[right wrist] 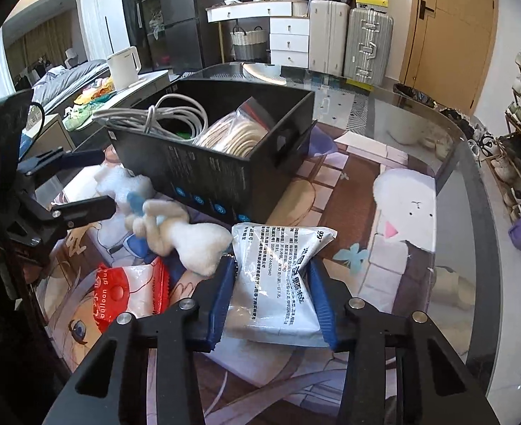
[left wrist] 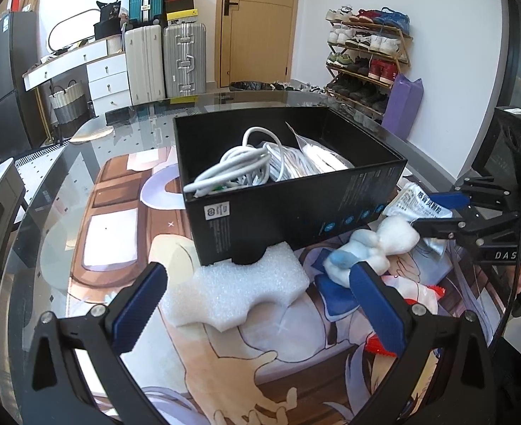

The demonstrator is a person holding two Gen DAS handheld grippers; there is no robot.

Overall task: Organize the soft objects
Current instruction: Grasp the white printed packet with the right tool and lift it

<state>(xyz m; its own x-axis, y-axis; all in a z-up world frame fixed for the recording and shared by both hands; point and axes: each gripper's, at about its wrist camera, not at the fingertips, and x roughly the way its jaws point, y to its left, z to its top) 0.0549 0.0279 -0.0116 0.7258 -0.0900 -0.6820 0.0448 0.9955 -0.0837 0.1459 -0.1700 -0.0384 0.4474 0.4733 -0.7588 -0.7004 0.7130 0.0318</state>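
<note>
Right gripper (right wrist: 271, 294) clamped on the white printed packet (right wrist: 281, 276), blue pads pressed into both its sides, packet buckled between them, just in front of the black box (right wrist: 218, 177). Left gripper (left wrist: 257, 304) spread wide, holding nothing, white foam piece (left wrist: 239, 290) lying between its fingers (left wrist: 140, 304) and touching the box's near corner. White plush toy (right wrist: 189, 241) sprawled against the box's long side, beside the packet. Red-and-white bag (right wrist: 129, 294) lay nearer than the plush, possibly touching it. Coiled white cables (left wrist: 239, 166) inside the box.
</note>
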